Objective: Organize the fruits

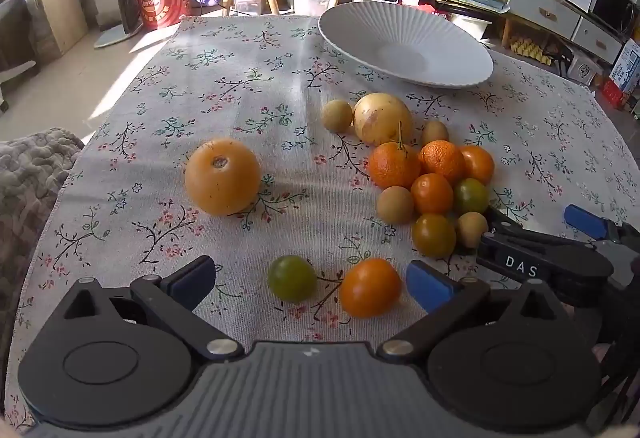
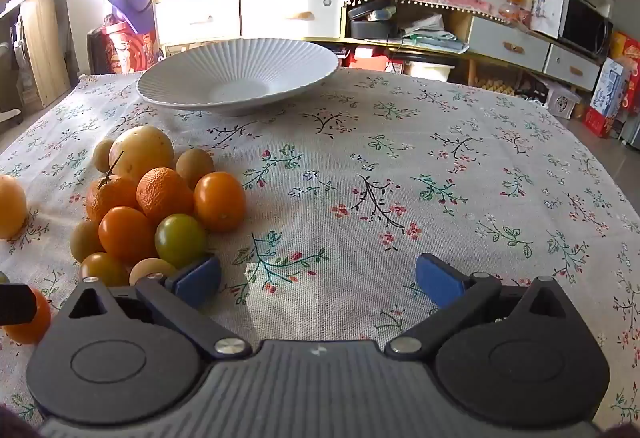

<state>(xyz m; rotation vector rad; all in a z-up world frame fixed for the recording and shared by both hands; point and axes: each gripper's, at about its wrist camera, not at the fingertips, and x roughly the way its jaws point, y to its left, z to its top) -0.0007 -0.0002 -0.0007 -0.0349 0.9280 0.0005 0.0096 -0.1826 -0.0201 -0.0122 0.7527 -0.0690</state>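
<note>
Hovering low over the flowered cloth (image 1: 248,86) that covers the counter, the left tongs (image 1: 310,278) stand wide with nothing gripped. Between their blue pads lie a small green fruit (image 1: 292,278) and a small orange fruit (image 1: 370,287), close together and both resting on the cloth, touched by neither pad as far as the view shows.

Farther out and to the left sits a large orange (image 1: 222,176), alone and well apart from the rest. To the right is the main cluster of fruit (image 1: 432,178): a pale yellow round fruit (image 1: 382,123) at the back, several orange mandarins packed against each other, two greenish ones and a few small tan fruits around the edges. A ribbed white plate (image 1: 404,42) stands beyond the cluster near the far side of the counter, with no fruit on it.

The right tongs (image 2: 318,280) are also wide and hold nothing; only bare cloth lies between their pads. In the right wrist view the same cluster (image 2: 160,206) sits at the left, and the left-hand pad (image 2: 198,278) is just beside a greenish fruit (image 2: 180,240) at the cluster's near edge; whether it touches is hard to tell under the fisheye bend. The plate (image 2: 240,72) lies ahead, beyond the fruit.

In the left wrist view, the right tongs (image 1: 540,234) show at the right edge, near the cluster.
</note>
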